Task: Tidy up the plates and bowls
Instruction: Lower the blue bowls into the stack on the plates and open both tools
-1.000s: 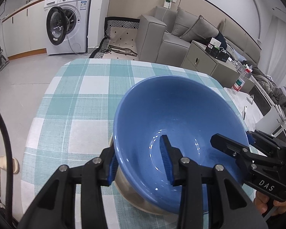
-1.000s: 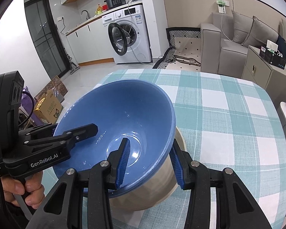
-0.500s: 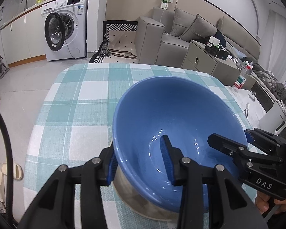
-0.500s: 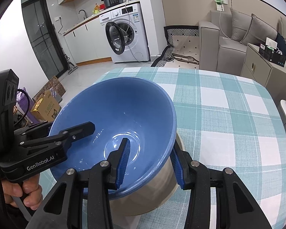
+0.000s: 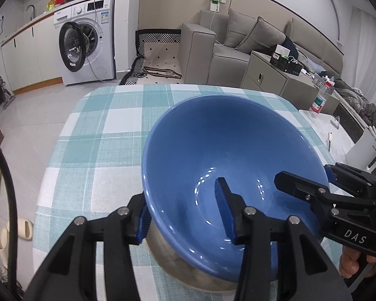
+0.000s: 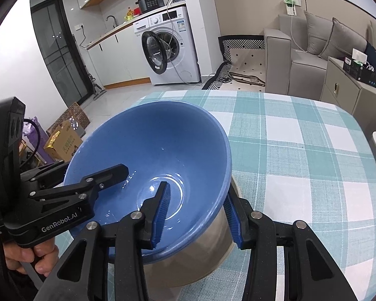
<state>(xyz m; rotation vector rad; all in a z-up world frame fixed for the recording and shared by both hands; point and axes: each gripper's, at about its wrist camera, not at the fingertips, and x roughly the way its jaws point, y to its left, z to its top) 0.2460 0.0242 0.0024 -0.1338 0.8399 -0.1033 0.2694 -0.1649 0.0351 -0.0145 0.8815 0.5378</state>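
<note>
Left gripper has just been opening, fingers apart; right gripper likewise apart, both angled downward.

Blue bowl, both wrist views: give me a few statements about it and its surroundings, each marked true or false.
1. The blue bowl sits nested in a metal bowl. True.
2. The tablecloth is red striped. False: it is a teal and white check.
3. The left gripper and the right gripper each have one finger inside the blue bowl and one outside. True. The left gripper's jaws have just been opening, with the bowl's wall between them.
4. The washing machine has its door shut. False: the door hangs open.
5. The blue bowl holds food. False: it is empty.
</note>
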